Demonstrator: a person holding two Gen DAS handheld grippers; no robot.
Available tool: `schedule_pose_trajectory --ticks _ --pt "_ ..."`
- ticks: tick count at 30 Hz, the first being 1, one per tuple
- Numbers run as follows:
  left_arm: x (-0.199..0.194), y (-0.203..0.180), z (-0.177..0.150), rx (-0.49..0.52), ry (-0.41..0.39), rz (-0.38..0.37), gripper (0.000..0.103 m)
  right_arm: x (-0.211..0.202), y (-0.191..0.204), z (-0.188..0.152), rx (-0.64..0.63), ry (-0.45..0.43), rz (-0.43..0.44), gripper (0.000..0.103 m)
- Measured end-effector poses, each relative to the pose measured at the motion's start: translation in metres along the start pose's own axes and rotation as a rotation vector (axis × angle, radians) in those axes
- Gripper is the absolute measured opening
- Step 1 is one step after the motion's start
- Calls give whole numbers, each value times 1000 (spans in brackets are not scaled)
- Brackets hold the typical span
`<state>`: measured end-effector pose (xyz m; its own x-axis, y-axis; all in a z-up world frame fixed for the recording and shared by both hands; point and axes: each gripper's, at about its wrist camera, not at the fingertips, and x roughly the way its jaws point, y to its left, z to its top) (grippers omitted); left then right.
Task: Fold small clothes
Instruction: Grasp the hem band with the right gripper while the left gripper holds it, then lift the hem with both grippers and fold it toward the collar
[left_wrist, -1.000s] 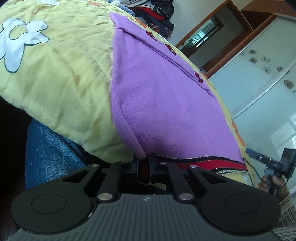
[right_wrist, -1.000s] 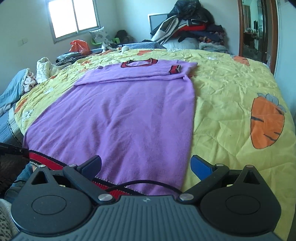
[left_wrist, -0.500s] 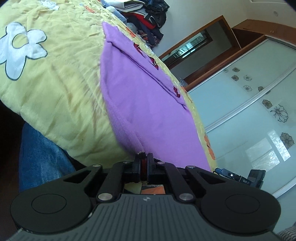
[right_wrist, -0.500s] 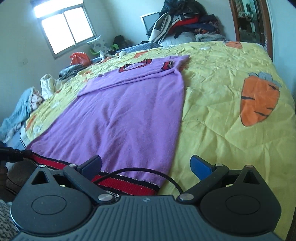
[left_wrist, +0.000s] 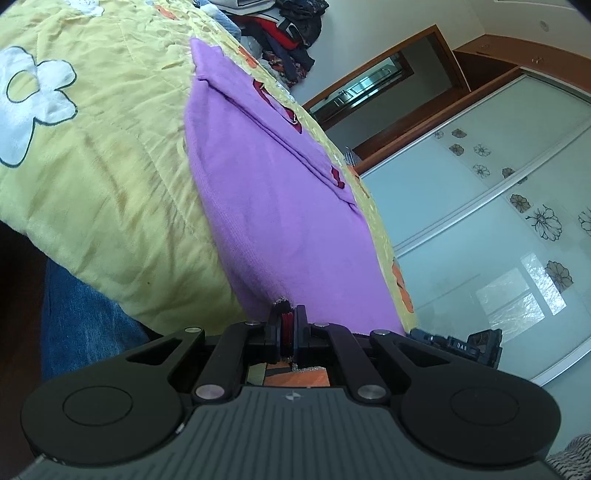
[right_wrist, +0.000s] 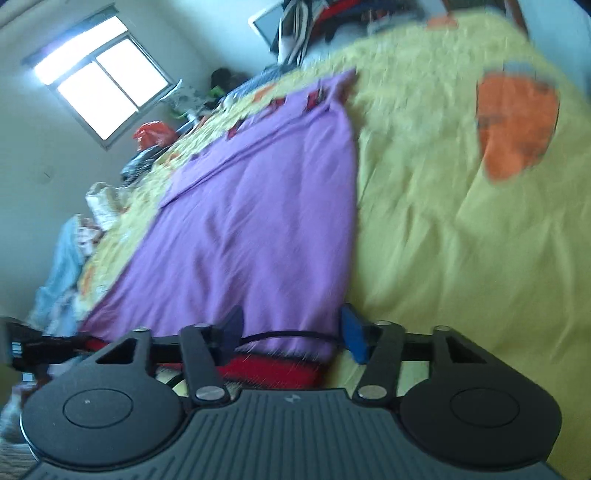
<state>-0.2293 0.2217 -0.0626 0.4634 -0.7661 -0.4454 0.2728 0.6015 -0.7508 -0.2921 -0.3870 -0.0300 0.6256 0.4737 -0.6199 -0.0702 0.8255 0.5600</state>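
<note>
A purple knit sweater with a red hem band lies spread flat on a yellow bedspread, sleeves folded across its far end. My left gripper is shut on the red hem at the sweater's near left corner. In the right wrist view the sweater runs away from me, and my right gripper is open with its fingers either side of the near right corner of the red hem. The right view is blurred by motion.
The bedspread has an orange carrot print to the right. A pile of clothes sits at the bed's far end. A mirrored wardrobe stands beside the bed. More clothes hang at the bed's left edge.
My right gripper has tilted and moved in over the sweater's right hem corner, still open. My left gripper stays shut on the left hem corner and has shifted slightly.
</note>
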Motion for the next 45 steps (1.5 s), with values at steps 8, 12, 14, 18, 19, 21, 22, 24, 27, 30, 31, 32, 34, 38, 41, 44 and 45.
schedule_pose_trajectory --ticks 8,12,14,18,19,21,22,24,27,30,31,32,34,38,41,44,45 --pt "5 6 3 5 14 17 5 -42 31 -22 -97 116 -43 54" --pt "10 11 5 -4 14 9 5 -25 12 -11 -12 42 -40 53" --pt "11 9 6 0 15 -1 5 -15 5 -11 20 26 -33 52" --pt "12 7 8 14 12 -9 5 -15 5 -17 10 28 -26 42" --pt "12 7 8 11 7 -15 5 -14 7 -18 -3 33 -36 25" --pt "13 6 8 18 4 -15 5 -9 10 -20 -24 31 -52 15" --pt "14 5 8 21 3 -11 5 -7 10 -21 -27 26 -47 11" --pt "13 1 9 33 -3 -3 5 -5 10 -23 -34 7 -52 8" --pt "4 -8 11 67 -40 4 4 -7 18 -25 -58 -23 -40 6" --pt "-7 -17 12 79 -84 -11 4 -17 29 -20 -83 -90 -21 6" --pt "-10 -19 12 79 -91 -24 4 -21 33 -17 -90 -118 -10 6" --pt "-11 -22 14 82 -100 -26 4 -26 38 -13 -102 -147 -1 6" --pt "-13 -23 19 71 -111 -23 4 -32 44 -4 -120 -191 11 6" --pt "-17 -21 34 22 -149 -52 4 -35 47 23 -140 -258 40 5" --pt "-13 -18 53 -10 -180 -58 4 -25 43 47 -140 -294 46 5" --pt "-1 -10 79 -47 -201 -59 4 -6 32 73 -113 -311 50 5" --pt "5 -7 89 -54 -205 -62 4 2 29 83 -104 -312 51 5"
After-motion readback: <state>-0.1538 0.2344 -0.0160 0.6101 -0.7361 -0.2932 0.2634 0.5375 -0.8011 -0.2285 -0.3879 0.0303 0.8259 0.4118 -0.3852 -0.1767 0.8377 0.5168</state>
